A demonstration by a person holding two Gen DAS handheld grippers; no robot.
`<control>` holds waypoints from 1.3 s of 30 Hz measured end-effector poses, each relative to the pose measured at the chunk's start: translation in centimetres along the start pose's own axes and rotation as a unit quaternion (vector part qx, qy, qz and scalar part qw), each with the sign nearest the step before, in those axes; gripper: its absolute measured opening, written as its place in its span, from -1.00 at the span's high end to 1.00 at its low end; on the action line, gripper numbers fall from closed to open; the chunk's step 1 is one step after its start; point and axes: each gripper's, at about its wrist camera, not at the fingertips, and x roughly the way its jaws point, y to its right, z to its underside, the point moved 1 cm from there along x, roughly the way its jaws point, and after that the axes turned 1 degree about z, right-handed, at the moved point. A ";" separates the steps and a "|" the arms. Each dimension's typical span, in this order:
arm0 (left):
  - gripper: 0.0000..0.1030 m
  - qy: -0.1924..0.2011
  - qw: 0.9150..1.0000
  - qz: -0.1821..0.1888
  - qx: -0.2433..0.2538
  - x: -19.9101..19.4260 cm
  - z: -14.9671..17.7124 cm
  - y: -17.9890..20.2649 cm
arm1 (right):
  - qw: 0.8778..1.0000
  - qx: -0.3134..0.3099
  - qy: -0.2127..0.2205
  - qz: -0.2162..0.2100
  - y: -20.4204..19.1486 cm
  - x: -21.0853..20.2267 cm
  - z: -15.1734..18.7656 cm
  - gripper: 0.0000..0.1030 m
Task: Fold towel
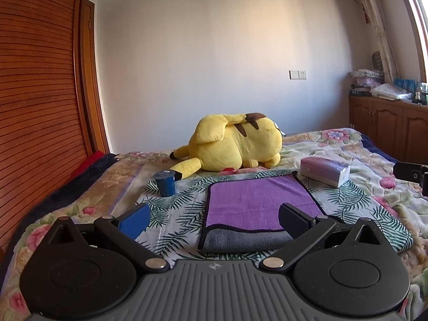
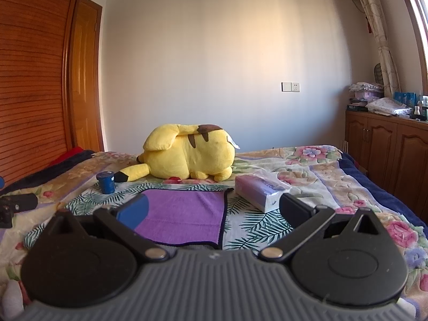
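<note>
So the purple microfiber towel with black trim [image 1: 256,203] is lying flat on the floral bedspread [image 1: 369,187], already doubled over once judging by the grey underside peeking out at the near edge. Left gripper [image 1: 214,218] and right gripper [image 2: 212,208] both hover just short of it, jaws spread wide and empty, probably lined up for the near corners. Blue cup [image 1: 165,184] and tissue pack [image 1: 325,171] sit off to the sides.

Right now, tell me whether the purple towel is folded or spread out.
Folded. The purple towel lies flat on the leaf-print sheet with a grey underlayer doubled beneath its near edge. How many folds it has, cannot tell.
</note>
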 end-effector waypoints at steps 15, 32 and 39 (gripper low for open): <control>-1.00 -0.052 0.999 0.003 0.006 2.7 0.4 -0.1 | 0.999 -0.011 -0.041 -0.010 -0.9 1.7 0.4 -1.00; -1.00 -0.079 0.996 0.004 0.030 6.7 0.3 0.3 | 0.997 -0.018 -0.074 -0.017 -0.9 5.2 0.8 -1.00; -1.00 -0.093 0.995 0.011 0.037 8.4 0.4 0.4 | 0.996 -0.024 -0.085 -0.026 -1.1 6.5 0.9 -1.00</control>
